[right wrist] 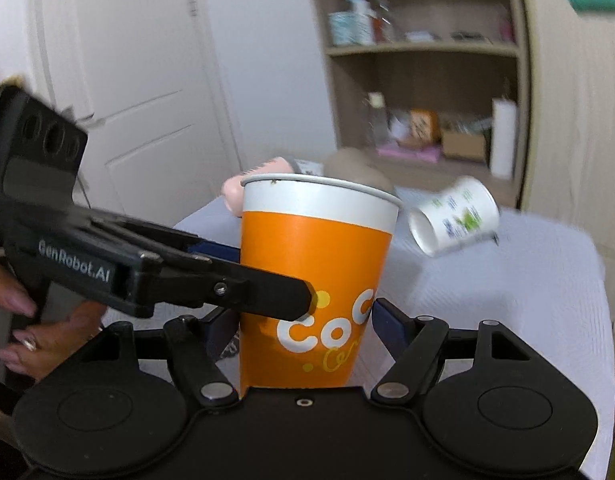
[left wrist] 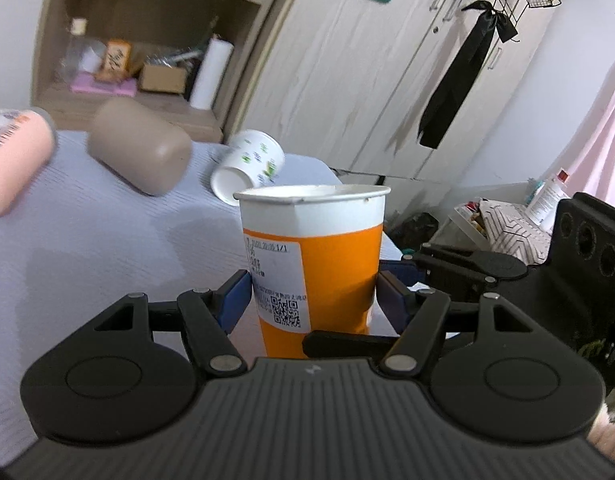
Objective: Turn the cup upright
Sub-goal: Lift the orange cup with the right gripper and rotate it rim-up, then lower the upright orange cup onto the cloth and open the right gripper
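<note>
Orange cup (left wrist: 313, 264) upright btwn both claws, L claw (left wrist: 313, 292) gripping.

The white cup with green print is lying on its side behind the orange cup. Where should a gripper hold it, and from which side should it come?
Probably across the side wall of the white cup, near its middle, coming from above with one finger on each side. It lies tilted on the grey cloth, open mouth toward the cameras, so the round wall is free. Gripping the thin rim might crush it.
</note>
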`<move>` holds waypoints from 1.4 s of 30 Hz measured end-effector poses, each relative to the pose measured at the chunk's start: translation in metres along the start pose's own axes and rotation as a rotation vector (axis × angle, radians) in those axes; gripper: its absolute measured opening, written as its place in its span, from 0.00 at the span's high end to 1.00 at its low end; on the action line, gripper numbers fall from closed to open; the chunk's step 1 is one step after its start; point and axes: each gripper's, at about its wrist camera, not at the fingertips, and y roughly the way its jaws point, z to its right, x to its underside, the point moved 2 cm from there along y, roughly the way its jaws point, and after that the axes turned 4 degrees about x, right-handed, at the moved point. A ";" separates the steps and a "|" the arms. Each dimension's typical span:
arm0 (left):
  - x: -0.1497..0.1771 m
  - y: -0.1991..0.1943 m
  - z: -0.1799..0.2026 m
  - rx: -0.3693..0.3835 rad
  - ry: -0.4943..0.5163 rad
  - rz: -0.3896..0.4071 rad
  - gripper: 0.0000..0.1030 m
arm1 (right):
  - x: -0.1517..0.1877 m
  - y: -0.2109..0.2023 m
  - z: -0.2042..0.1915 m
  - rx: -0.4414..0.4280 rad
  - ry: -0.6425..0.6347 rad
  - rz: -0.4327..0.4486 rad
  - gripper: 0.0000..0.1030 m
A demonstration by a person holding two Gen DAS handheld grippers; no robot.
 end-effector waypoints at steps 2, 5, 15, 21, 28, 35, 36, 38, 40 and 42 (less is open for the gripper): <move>0.002 -0.008 -0.004 -0.024 0.021 0.018 0.34 | -0.001 0.006 -0.008 0.004 -0.035 0.026 0.24; 0.002 -0.017 -0.009 -0.065 0.057 0.046 0.34 | -0.005 0.013 -0.018 0.006 -0.080 0.058 0.24; -0.011 -0.027 -0.029 -0.145 0.131 0.123 0.34 | -0.019 0.043 -0.038 0.078 -0.228 0.169 0.24; -0.020 -0.015 -0.039 -0.186 0.173 0.141 0.34 | -0.026 0.062 -0.033 0.129 -0.280 0.194 0.24; -0.030 0.007 -0.048 -0.188 0.220 0.141 0.34 | -0.029 0.081 -0.015 0.150 -0.237 0.201 0.24; -0.031 0.024 -0.054 -0.180 0.241 0.141 0.34 | -0.024 0.094 -0.003 0.161 -0.224 0.207 0.24; -0.030 0.025 -0.054 -0.179 0.248 0.145 0.34 | -0.023 0.093 -0.002 0.158 -0.217 0.209 0.24; -0.028 0.025 -0.051 -0.177 0.259 0.148 0.34 | -0.023 0.093 0.001 0.151 -0.204 0.204 0.24; -0.028 0.025 -0.050 -0.168 0.262 0.148 0.34 | -0.023 0.091 0.003 0.144 -0.194 0.200 0.24; -0.028 0.025 -0.050 -0.160 0.263 0.147 0.34 | -0.022 0.091 0.005 0.138 -0.186 0.200 0.24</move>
